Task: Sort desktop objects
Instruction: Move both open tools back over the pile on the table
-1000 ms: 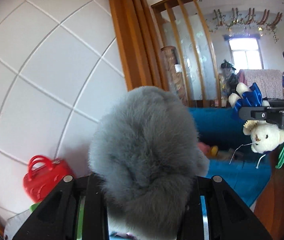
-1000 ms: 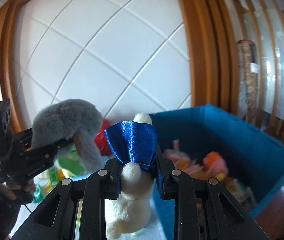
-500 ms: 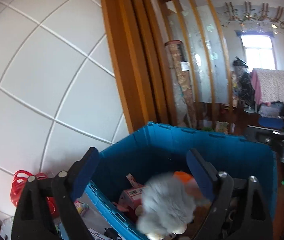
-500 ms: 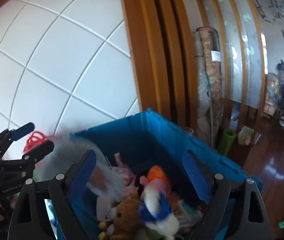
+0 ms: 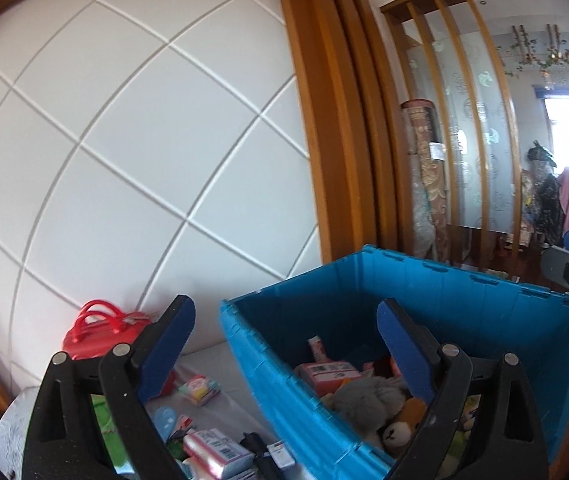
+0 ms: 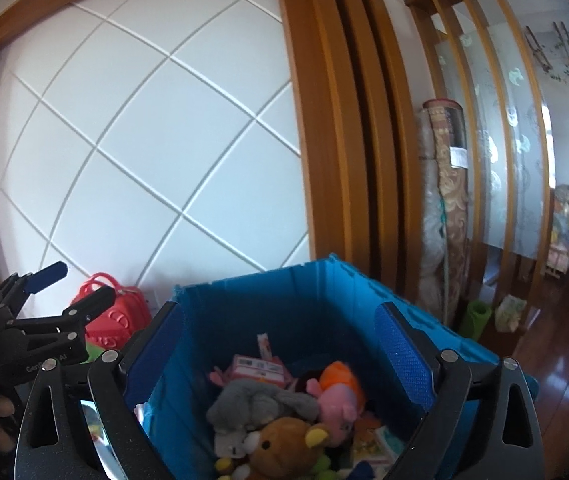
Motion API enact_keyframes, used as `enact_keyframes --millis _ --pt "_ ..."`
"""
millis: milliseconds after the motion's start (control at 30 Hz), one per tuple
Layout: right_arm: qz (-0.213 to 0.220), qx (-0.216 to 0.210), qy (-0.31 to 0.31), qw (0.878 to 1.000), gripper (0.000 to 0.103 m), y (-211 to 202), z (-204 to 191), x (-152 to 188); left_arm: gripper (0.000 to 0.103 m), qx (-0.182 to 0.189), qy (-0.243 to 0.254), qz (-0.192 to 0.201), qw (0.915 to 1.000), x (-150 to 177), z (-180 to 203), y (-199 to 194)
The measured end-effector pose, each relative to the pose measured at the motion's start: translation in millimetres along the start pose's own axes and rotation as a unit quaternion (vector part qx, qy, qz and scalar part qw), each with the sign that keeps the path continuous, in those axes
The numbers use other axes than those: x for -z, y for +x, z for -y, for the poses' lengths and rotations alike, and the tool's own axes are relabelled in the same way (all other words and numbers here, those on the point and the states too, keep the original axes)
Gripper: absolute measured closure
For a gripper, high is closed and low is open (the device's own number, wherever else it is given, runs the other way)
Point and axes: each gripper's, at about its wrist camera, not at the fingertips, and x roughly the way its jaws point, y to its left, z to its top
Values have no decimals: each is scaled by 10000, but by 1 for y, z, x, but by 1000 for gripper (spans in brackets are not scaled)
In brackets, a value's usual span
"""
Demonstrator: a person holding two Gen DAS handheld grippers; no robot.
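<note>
The left gripper [image 5: 286, 320] w/ blue pads was spread wide, nothing between its fingers, hovering over the near-left corner of the blue plastic storage crate [image 5: 464, 292]. The right gripper [image 6: 280, 328] was also splayed apart & empty, directly above the crate's inside [image 6: 244, 292].

In the crate: a grey fluffy plush toy [image 6: 260, 404] lay on top of the pile, touching a brown bear plush [image 6: 284, 448] near it & a pink pig plush w/ orange top [image 6: 340, 392] to its right. A pink barcode box [image 6: 258, 368] sat farther back, partly under the toys.

Left of the crate, on the white tabletop [image 5: 220, 364], loose stuff: a red toy handbag [image 5: 96, 332] against the far wall, a small pastel packet [image 5: 200, 384], a pink wrapped pack w/ barcode [image 5: 216, 452] near the bottom edge, partly hidden by the left gripper's finger. Crate wall stood between those items & the pile. White quilted wall panel [image 5: 124, 152] behind, wooden frame [image 5: 324, 120] to its right.
</note>
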Motion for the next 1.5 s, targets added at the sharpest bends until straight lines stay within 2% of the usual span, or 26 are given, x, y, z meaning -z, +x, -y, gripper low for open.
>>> enact_keyframes --millis 167,300,400,533,767,967,1100,1300,1500 --pt "119 -232 -83 9996 6 -11 -28 11 10 -559 -130 26 9983 25 -35 -31" --pt "89 -536 -132 9984 6 -21 -55 25 10 -1018 -271 -62 9944 53 -77 -61" --pt "138 -778 -302 9964 3 -30 -81 37 10 -1472 -263 -71 9887 72 -111 -87" --pt "-84 -1135 -465 9924 1 -28 -121 54 10 -2011 -149 -110 9794 95 -151 -126" --pt "-485 -1393 -440 9881 1 -17 -190 80 10 -2582 37 -333 9655 144 -218 -182" --pt "-708 -1529 -412 9848 1 -15 -239 102 9 -2757 -13 -495 9600 181 -267 -209" --pt "-861 -1651 -478 9814 1 -15 -262 123 9 -2759 -1 -632 9591 205 -282 -209" --pt "-1277 -1711 -602 9751 1 -3 -273 152 9 -2594 -161 -870 9617 234 -281 -199" --pt "-1331 -1889 -713 9703 1 11 -271 156 9 -2755 -251 -1084 9549 242 -271 -185"
